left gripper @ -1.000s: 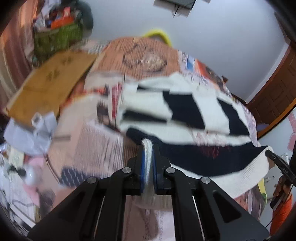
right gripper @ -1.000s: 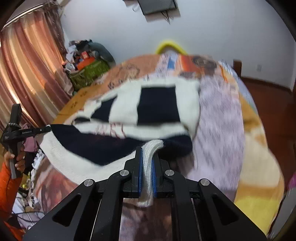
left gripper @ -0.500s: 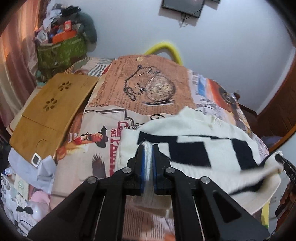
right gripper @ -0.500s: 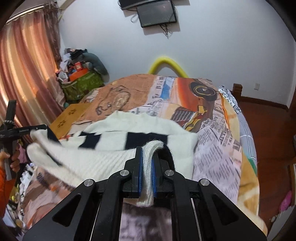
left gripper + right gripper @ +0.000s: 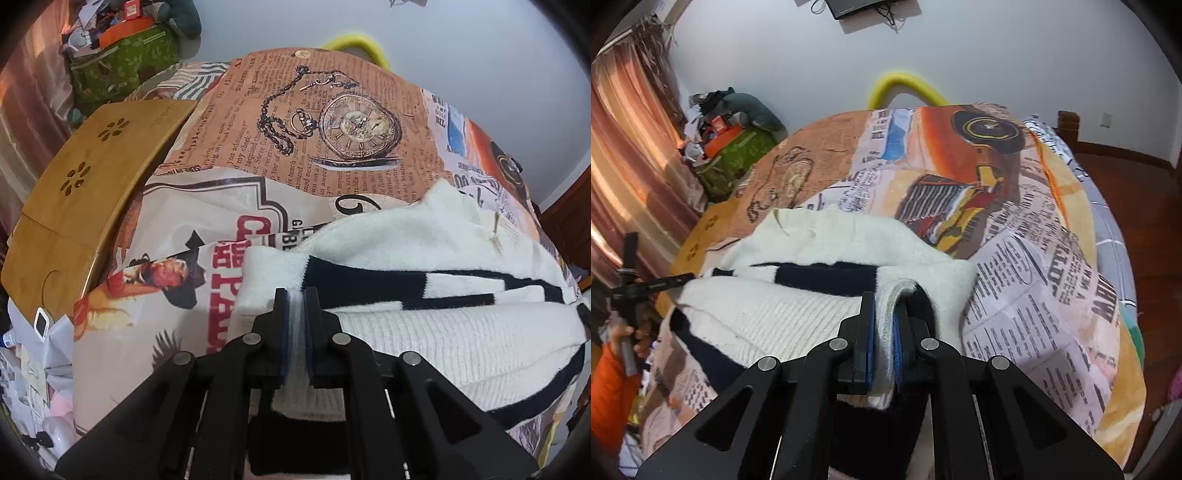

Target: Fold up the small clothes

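A white knit sweater with black blocks (image 5: 424, 332) lies on the printed bedspread (image 5: 332, 155), its near hem folded up over its body. My left gripper (image 5: 297, 299) is shut on the sweater's ribbed white hem at its left corner. My right gripper (image 5: 884, 302) is shut on the hem at the sweater's (image 5: 820, 258) right corner. Both hold the hem above the sweater's middle. The left gripper also shows at the left edge of the right wrist view (image 5: 646, 286).
A wooden lap tray (image 5: 85, 184) lies on the bed's left side. A green bag with clutter (image 5: 122, 62) stands by the curtain. A yellow foam arch (image 5: 905, 88) rises behind the bed. The wooden floor (image 5: 1137, 206) lies to the right.
Both grippers have carried the sweater's hem forward over its body, so the black-and-white front is now mostly covered by the folded layer.
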A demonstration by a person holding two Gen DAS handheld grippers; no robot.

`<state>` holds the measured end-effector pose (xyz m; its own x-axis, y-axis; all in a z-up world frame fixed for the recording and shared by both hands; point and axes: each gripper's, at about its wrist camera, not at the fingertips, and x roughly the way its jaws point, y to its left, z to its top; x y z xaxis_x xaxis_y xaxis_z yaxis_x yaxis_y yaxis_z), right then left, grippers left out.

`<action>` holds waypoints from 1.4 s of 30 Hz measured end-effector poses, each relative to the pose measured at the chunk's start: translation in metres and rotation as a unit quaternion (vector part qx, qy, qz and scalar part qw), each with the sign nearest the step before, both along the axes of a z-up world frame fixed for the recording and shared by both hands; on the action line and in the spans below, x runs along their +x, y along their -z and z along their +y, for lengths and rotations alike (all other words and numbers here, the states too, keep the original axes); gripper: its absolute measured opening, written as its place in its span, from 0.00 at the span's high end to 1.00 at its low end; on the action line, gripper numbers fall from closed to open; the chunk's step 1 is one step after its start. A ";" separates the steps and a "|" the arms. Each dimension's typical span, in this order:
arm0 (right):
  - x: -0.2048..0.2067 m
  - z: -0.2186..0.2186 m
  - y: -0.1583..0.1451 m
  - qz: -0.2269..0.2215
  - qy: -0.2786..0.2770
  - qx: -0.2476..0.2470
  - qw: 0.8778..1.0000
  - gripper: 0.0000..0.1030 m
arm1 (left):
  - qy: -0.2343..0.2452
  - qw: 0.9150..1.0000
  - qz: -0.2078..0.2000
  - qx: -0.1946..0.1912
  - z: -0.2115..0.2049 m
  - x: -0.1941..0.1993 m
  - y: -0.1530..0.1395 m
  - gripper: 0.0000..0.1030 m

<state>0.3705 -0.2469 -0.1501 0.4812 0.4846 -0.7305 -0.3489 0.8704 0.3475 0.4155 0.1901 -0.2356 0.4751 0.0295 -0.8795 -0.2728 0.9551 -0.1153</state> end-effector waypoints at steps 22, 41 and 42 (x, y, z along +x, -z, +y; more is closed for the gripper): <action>-0.022 -0.028 -0.036 -0.051 0.021 -0.053 0.997 0.47 | 0.012 0.995 -0.034 0.097 0.029 -0.057 -0.039 0.34; 0.030 0.035 0.006 -0.039 -0.052 -0.104 0.993 0.34 | 0.116 0.993 -0.009 0.029 -0.019 0.020 0.015 0.28; 0.030 0.037 0.008 -0.037 -0.057 -0.100 0.993 0.34 | 0.116 0.993 -0.008 0.023 -0.018 0.022 0.018 0.31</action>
